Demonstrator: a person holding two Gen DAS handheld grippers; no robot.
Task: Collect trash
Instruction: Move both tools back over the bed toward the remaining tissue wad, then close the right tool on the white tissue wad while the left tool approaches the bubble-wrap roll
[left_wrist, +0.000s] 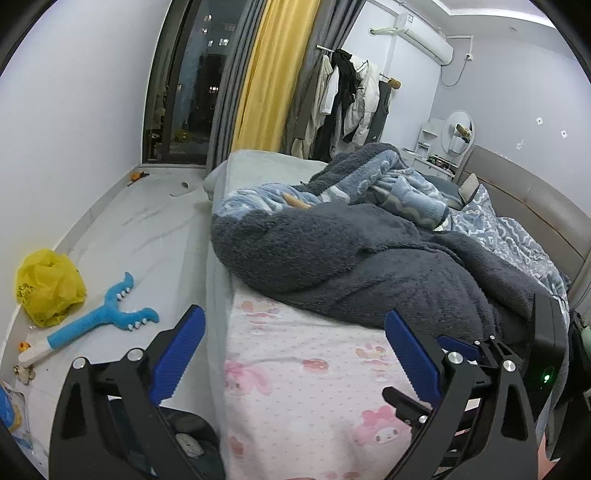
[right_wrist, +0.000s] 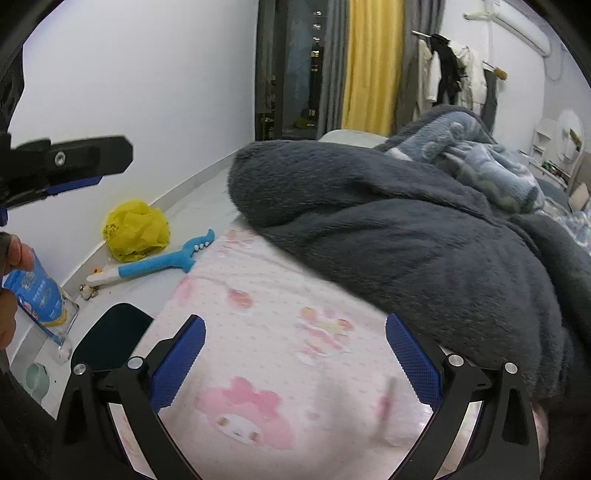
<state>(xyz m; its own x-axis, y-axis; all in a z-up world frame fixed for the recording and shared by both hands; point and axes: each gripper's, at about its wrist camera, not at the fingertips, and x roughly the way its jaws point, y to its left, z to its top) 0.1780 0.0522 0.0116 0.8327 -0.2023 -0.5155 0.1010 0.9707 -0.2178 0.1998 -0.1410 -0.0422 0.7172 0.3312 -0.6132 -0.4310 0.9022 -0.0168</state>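
Both sets of tongs are hanging over the near corner of a bed (left_wrist: 295, 387) covered with a pink cartoon-print sheet (right_wrist: 280, 332), and neither is gripping anything. The left tongs (left_wrist: 295, 325) are standing wide apart, their blue pads (left_wrist: 181, 354) framing the edge of the mattress and the strip of floor beside it. The right tongs (right_wrist: 295, 328) are spread fully as well, with only the sheet showing between the pads (right_wrist: 413, 358). A dark grey fleece blanket (left_wrist: 369, 266) is lying heaped across the bed, with a light blue patterned one (left_wrist: 388, 184) bunched behind it. The trash is sitting on the pale floor (left_wrist: 147, 221) against the white wall — a crumpled yellow plastic bag (left_wrist: 48, 288), well apart from both tongs. Just beside it a blue plush toy with white teeth (left_wrist: 99, 321) is lying on the floor. At the left edge of the right wrist view, a blue packet (right_wrist: 40, 291) is standing near the person's fingers (right_wrist: 16, 254) — whether they are touching it I cannot tell. Clothes (left_wrist: 351, 99) are hanging on a rail beside the yellow curtain (left_wrist: 273, 70).
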